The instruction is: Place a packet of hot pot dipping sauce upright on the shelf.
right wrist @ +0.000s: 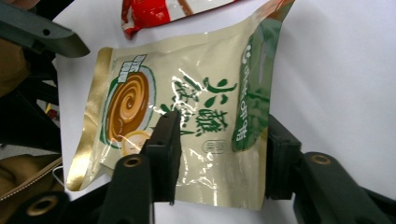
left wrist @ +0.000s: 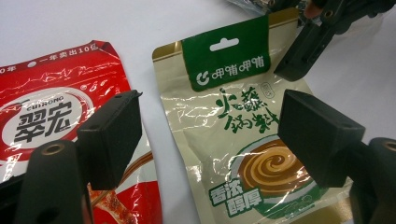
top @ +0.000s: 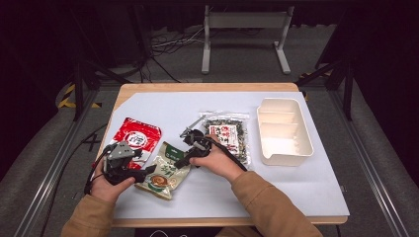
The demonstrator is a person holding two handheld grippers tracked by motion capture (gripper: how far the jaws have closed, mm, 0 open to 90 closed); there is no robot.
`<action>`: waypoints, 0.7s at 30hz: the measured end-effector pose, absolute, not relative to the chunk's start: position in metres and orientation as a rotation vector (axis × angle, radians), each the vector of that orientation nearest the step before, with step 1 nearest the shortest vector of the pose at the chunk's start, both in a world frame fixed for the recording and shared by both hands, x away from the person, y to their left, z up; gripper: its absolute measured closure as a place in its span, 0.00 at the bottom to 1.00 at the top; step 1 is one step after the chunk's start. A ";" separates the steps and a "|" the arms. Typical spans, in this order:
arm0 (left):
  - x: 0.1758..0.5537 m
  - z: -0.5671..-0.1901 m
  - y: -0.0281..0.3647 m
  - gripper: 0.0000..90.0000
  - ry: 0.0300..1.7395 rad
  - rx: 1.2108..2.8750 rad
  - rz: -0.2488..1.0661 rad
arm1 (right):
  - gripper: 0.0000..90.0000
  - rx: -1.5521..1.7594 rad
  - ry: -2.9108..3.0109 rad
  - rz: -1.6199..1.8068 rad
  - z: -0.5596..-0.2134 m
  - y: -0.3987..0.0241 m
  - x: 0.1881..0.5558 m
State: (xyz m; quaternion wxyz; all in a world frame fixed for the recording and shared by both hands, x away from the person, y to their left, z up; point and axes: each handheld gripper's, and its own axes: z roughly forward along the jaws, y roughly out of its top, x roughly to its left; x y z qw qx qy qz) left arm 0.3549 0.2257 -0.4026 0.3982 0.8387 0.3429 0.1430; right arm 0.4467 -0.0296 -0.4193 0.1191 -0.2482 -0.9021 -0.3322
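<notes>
1. I use the green-and-beige sauce pouch [top: 165, 172] as my landmark: it lies on the white tabletop [top: 296, 187], near the front edge.
2. My right tongs [top: 189, 139] sit at the pouch's green header end. Their jaws stand partway closed, astride that end, which lifts and curls between them [right wrist: 219, 135]; I cannot tell whether both pads press on it.
3. My left tongs [top: 132, 157] hang wide open just left of the pouch, holding nothing.
4. A red sauce packet [top: 134, 138] lies just left of the pouch; a seaweed packet [top: 228, 133] lies to its right, and a white divided tray [top: 284, 131] beyond that.
5. My judgement of the risks: the glossy film could slip out of a shallow pinch, or a lift by one corner could let the pouch swing and nudge the red packet.
</notes>
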 end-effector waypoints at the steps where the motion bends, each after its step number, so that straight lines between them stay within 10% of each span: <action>1: 0.355 -0.403 0.226 0.25 0.869 2.123 0.362 | 0.67 -0.717 -2.640 -0.963 -0.420 -0.029 0.446; 21: 0.355 -0.403 0.226 0.25 0.869 2.123 0.363 | 0.98 -0.577 -2.829 -0.837 -0.430 -0.019 0.443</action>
